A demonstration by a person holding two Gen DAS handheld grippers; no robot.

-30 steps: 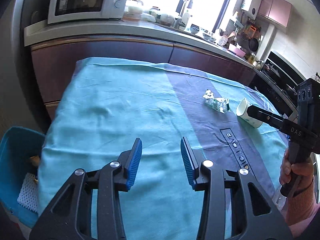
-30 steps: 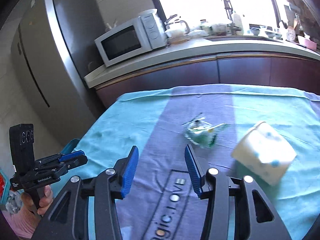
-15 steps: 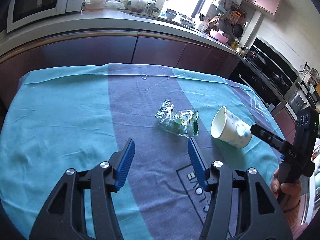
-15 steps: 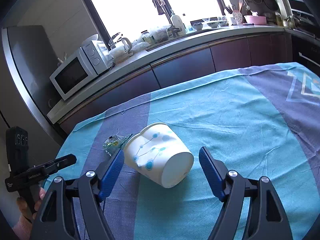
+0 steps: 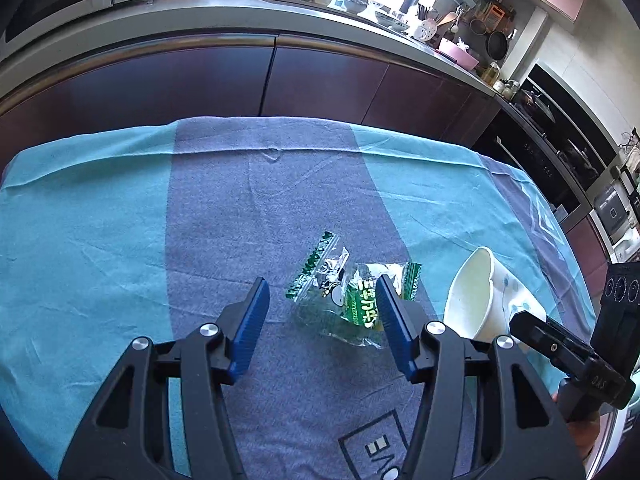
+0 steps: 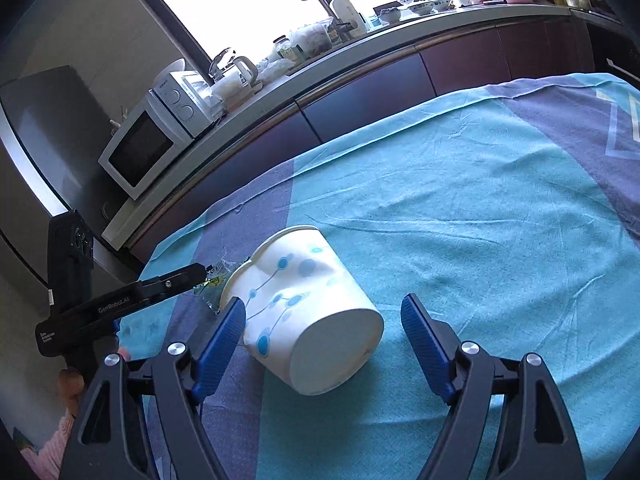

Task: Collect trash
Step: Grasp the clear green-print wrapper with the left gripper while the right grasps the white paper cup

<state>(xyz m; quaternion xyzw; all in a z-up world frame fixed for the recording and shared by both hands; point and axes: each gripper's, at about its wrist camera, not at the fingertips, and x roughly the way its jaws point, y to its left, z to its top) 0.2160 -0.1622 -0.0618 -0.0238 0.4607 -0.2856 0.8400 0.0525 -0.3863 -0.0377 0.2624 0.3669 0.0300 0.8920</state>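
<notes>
Cloth: turquoise and slate-blue tablecloth (image 5: 100,240) covers the table; printed letters "OVE" read near its front edge.
Cup: white paper cup (image 6: 308,316) with blue dots lies on its side on the cloth, long axis level, base toward the right gripper, dented mouth toward the wrapper.
Wrapper: clear crumpled wrapper (image 5: 344,300) with green print and yellow-green characters lies flat just beside the cup's mouth, long axis across the left wrist view.
Right gripper (image 6: 324,340): jaws spread wide, just been opening; cup between the pads, one pad close by its wall, the other apart.
Left gripper (image 5: 320,324): jaws spread, just been opening; wrapper just ahead, partly between the tips, ungripped; side reads "GenRobot.AI".
</notes>
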